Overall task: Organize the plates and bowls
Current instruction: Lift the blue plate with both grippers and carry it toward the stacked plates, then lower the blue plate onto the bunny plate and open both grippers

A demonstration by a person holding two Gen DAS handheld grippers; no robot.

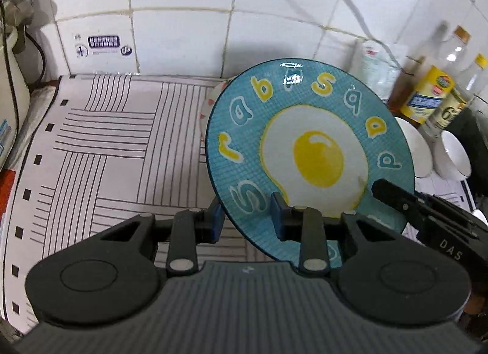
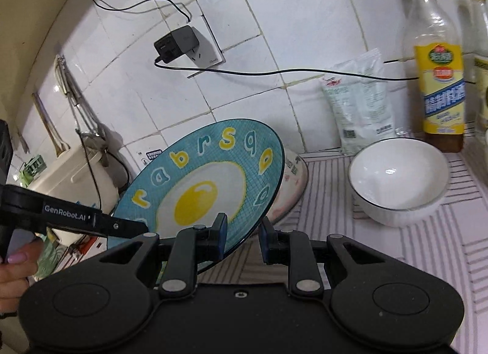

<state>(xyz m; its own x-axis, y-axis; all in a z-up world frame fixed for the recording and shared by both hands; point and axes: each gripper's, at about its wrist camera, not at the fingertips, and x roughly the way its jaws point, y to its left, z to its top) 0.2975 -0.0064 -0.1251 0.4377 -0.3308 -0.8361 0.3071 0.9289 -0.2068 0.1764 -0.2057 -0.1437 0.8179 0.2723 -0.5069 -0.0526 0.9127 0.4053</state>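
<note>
plate-holding is shared between both tools at this moment. the blue egg plate (image 1: 308, 152) is tilted up on edge, its painted face toward the person, lifted over the striped mat (image 1: 100, 152) rather than lying flat on it. the left gripper (image 1: 247, 216) has its blue pads either side of the plate's lower rim, one behind and one in front, so it reads as clamped on the rim; the right gripper (image 2: 242, 236) straddles the opposite stretch of rim in the same way, though a small gap shows beside its right pad, so how firmly it bites i cannot tell. two grips on a thin, slick rim make sense: a single pinch would let the plate swing.

just behind the plate sits a pale patterned dish (image 2: 291, 183), partly hidden, and further to the right a white bowl (image 2: 396, 177) stands upright on the mat, near the sauce bottle (image 2: 439, 79) and the white pouches (image 2: 357, 104) against the tiled wall. my guess is the plate is being carried toward a spot on the mat's bare left part, keeping plates apart from bowls. the risk is the rim slipping, or clipping the dish behind.
</note>
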